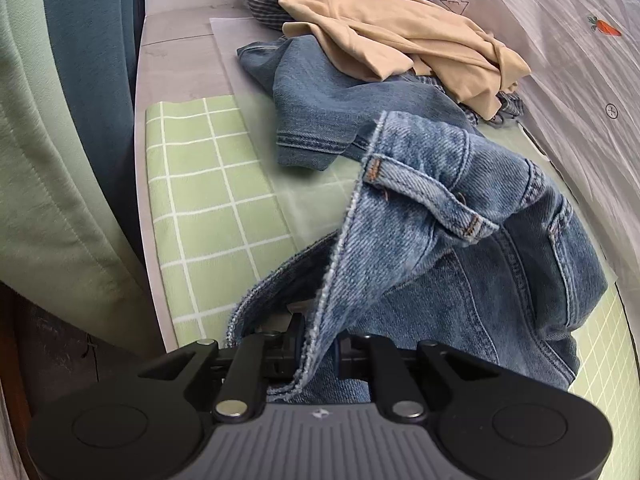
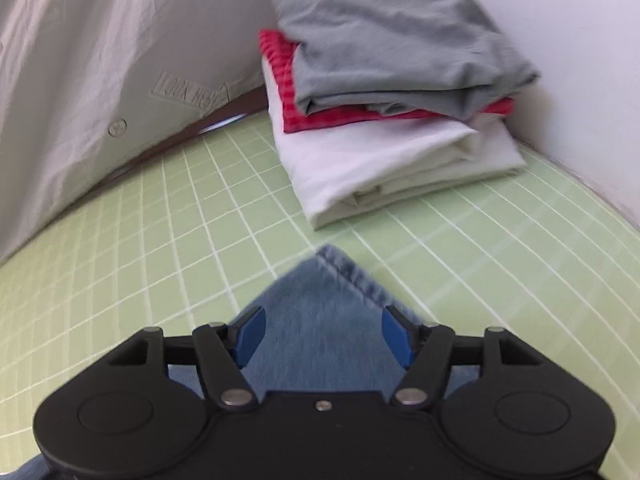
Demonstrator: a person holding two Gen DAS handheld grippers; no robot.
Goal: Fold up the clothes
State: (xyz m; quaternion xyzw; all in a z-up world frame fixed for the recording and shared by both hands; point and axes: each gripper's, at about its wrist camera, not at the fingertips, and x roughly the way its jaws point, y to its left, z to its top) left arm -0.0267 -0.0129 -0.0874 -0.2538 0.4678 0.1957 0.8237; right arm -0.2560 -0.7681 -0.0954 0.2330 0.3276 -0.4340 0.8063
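Nearest the lens in the left wrist view, the black left gripper (image 1: 318, 350) sits at the bottom centre, its jaws closed tight on the frayed waistband edge of the faded blue denim jeans (image 1: 452, 216). The coarse twill rises from the grip in a lifted fold, orange stitching showing on a belt loop, then drapes across the lower right of the frame. At the left edge hangs pale green ribbed fabric (image 1: 44, 184) beside a dark teal strip. Right of that lies the light green mat with a white grid (image 1: 208, 200), spread over a grey tabletop (image 1: 176, 44). Toward the upper middle a second piece of darker blue denim (image 1: 316, 108) lies crumpled, and above it a soft tan garment (image 1: 384, 28) is heaped on a checked cloth (image 1: 264, 4). A wrinkled white plastic sheet (image 1: 560, 48) fills the upper right.

In the right wrist view, the black right gripper (image 2: 323, 334) hovers low, its blue-padded fingers (image 2: 252, 334) spread wide, holding nothing; a hemmed jeans corner lies flat on the mat between and beneath them. The plastic sheet covers the upper left. In the upper middle stands a folded stack: a grey knit top (image 2: 384, 44) over a red ribbed piece (image 2: 288, 84) over smooth white cloth (image 2: 380, 168), against a plain white wall (image 2: 580, 40) at the right.
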